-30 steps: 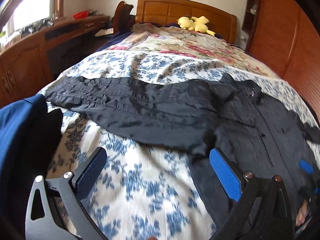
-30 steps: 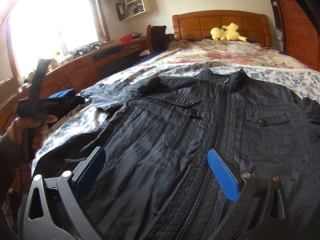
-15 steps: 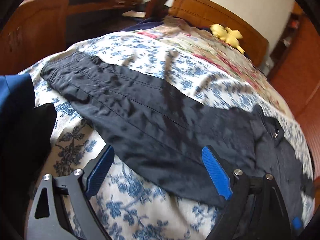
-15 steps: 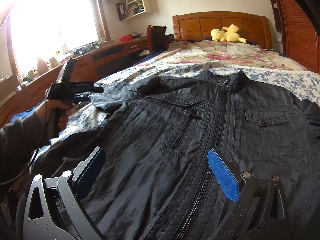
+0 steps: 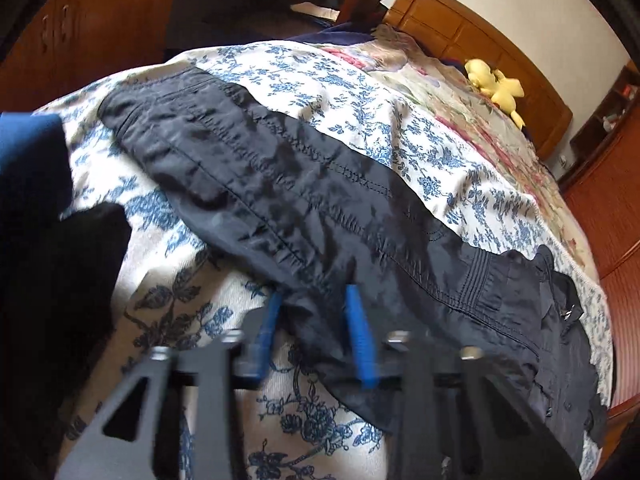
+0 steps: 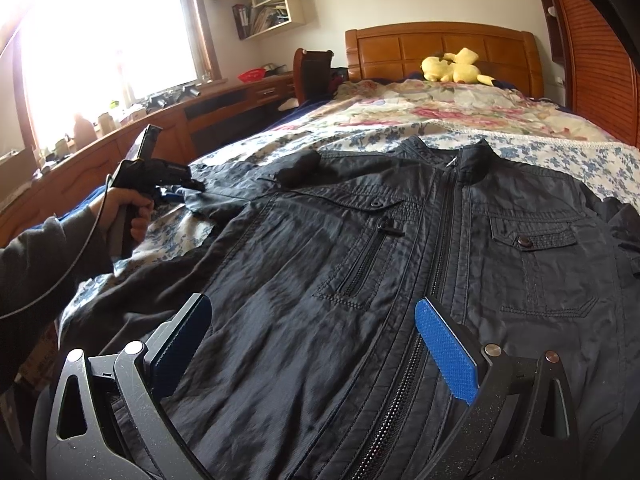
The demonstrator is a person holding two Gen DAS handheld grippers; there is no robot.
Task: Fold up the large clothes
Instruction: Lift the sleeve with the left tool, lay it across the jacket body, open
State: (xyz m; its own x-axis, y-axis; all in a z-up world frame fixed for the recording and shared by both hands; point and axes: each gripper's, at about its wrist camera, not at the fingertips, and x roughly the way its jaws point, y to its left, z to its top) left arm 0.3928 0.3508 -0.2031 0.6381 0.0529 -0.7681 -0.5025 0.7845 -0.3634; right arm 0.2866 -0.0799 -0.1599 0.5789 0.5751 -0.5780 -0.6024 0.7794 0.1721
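A black zip jacket [image 6: 400,264] lies front up on the flowered bedspread [image 6: 552,148]. Its left sleeve [image 5: 280,184] stretches out sideways across the bed. My left gripper [image 5: 314,300] is at the lower edge of that sleeve, its blue pads narrowed around a fold of the fabric; the frame is blurred there. It also shows in the right wrist view [image 6: 176,188], held in a hand at the sleeve. My right gripper [image 6: 316,316] is open and empty, hovering over the jacket's lower front by the zip.
A wooden headboard [image 6: 440,48] with a yellow plush toy [image 6: 456,66] stands at the far end. A wooden desk and cabinets [image 6: 120,144] run along the left under the window. A blue and black garment [image 5: 36,184] lies at the bed's left edge.
My left gripper has moved forward and down onto the sleeve's lower edge, and its fingers have closed from wide open to narrow around the fabric. The right gripper has stayed put.
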